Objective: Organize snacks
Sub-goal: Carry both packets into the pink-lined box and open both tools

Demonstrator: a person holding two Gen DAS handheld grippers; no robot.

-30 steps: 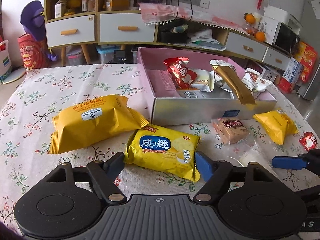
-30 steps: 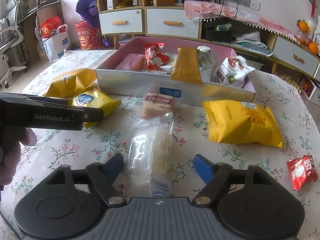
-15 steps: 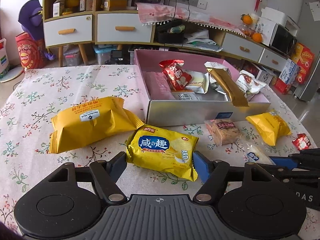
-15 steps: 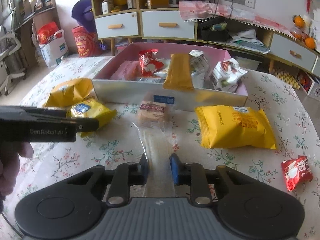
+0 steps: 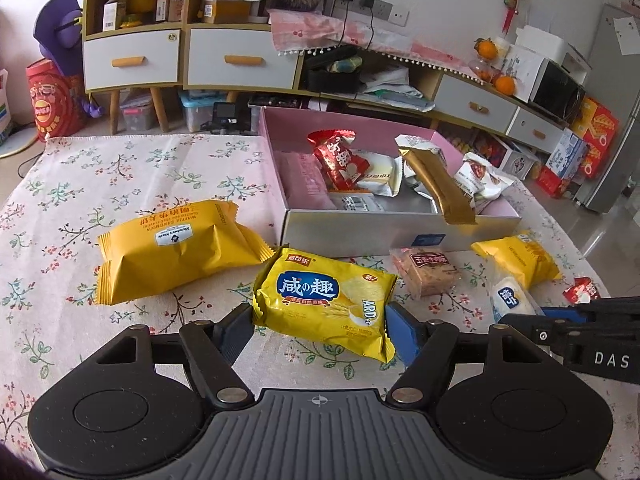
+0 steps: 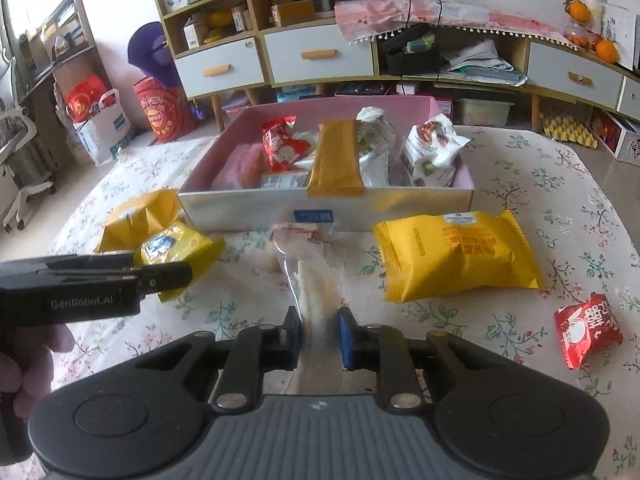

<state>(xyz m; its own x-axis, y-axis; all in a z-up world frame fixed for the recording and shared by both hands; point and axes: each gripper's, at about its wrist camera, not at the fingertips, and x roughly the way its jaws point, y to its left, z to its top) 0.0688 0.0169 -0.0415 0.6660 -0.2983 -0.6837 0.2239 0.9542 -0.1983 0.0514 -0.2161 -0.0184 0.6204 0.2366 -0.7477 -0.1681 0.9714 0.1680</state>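
the clear packet (image 6: pixel 316 280) is pinched by the right tool (image 6: pixel 318 336) — to be lifted into the box (image 6: pixel 240 210); the left tool (image 5: pixel 320 328) is spread around the yellow cracker pack (image 5: pixel 324 300).

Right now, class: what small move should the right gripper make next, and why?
Probably lift the clear-wrapped snack toward the box: the right gripper is shut on it and the box lies just ahead, already holding other snacks.

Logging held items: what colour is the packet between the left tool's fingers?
Yellow with a blue label, clearest in the left wrist view: biscuit packet.
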